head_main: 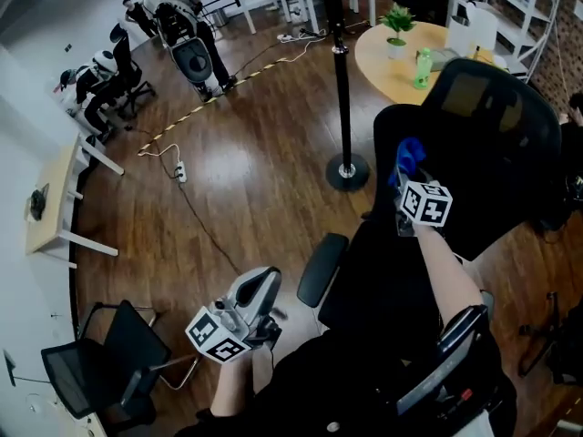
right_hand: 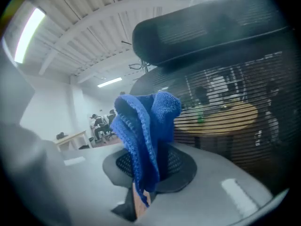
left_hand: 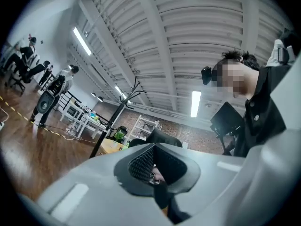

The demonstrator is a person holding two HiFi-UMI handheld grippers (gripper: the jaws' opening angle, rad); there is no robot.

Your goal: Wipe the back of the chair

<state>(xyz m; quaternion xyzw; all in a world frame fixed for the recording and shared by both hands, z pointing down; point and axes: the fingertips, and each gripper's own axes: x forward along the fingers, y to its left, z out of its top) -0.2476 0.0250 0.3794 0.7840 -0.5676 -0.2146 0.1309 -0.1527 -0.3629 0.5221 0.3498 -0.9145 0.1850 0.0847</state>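
Seen from the head camera, a black mesh-backed office chair point(head_main: 483, 153) fills the right side, from 2 to 4 o'clock, with its padded headrest point(head_main: 478, 89) at 2 o'clock. The right tool point(right_hand: 143, 175) is raised at the left edge of the chair's back, just right of centre. It is clamped on a folded bright blue terry cloth point(right_hand: 143, 131), which stands up out of the jaws. In the right tool's own view the mesh back is just beside the cloth at 3 o'clock and the headrest is at 12 o'clock; whether cloth and mesh touch cannot be told. A small tan tag point(right_hand: 136, 199) hangs at the cloth's lower edge, its print too blurred to read. The cube point(head_main: 425, 203) on this tool carries black-and-white square markers and no readable words. The left tool point(left_hand: 154, 173) is held low at 7 o'clock, well apart from the chair. Its textured jaws are pressed together with nothing between them. A round light-wood counter point(head_main: 383, 57) at 1 o'clock bears a green bottle point(head_main: 422, 68) and a small potted plant point(head_main: 397, 21). A black pole on a round base point(head_main: 342, 80) stands on the dark wood floor point(head_main: 255, 153) at 12 o'clock.
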